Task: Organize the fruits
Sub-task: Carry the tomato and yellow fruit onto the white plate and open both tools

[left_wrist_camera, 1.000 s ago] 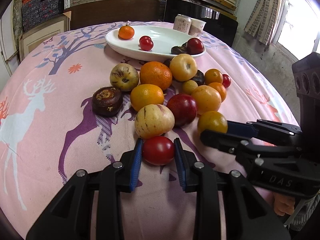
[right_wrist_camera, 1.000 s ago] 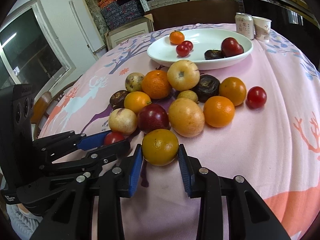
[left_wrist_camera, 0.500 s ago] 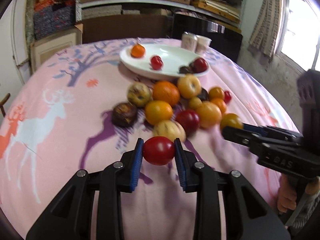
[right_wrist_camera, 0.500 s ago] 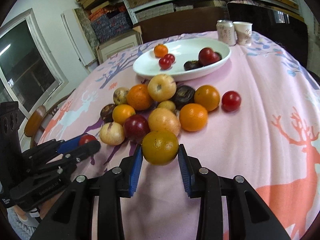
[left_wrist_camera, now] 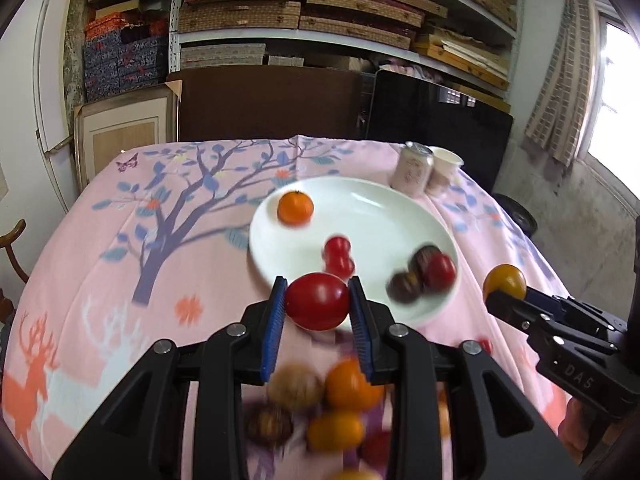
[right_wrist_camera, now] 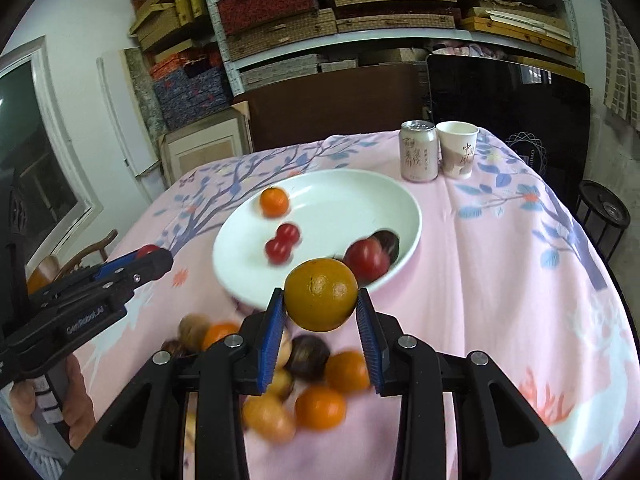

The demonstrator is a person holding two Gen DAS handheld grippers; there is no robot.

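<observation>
Tomato (left_wrist_camera: 317, 301) sits clamped between the left gripper (left_wrist_camera: 318, 306) pads, raised at the near rim of the white plate (left_wrist_camera: 380, 216). Right gripper (right_wrist_camera: 320, 300) is clamped on a dull orange (right_wrist_camera: 321, 294), likewise lifted above the loose fruit pile (right_wrist_camera: 304, 384) on the pink tablecloth (right_wrist_camera: 500, 280).

Looks like a home storeroom doubling as a dining corner. Main landmark: the surface (right_wrist_camera: 500, 264), covered w/ a pink cloth printed w/ deer & trees. Behind it, metal shelves (right_wrist_camera: 384, 36) packed w/ flat woven and fabric-covered boxes, floor to top. Framed picture (left_wrist_camera: 124, 140) leaning on the wall behind-left of the surface. Dark screen (right_wrist_camera: 508, 108) behind-right. Curtained window (left_wrist_camera: 612, 92) to the right of the surface, bare concrete wall below it. On the surface: white plate (right_wrist_camera: 360, 192) of fruit, drink can (right_wrist_camera: 419, 156), paper cup (right_wrist_camera: 457, 154). Wooden chair (left_wrist_camera: 14, 248) at the left edge.
</observation>
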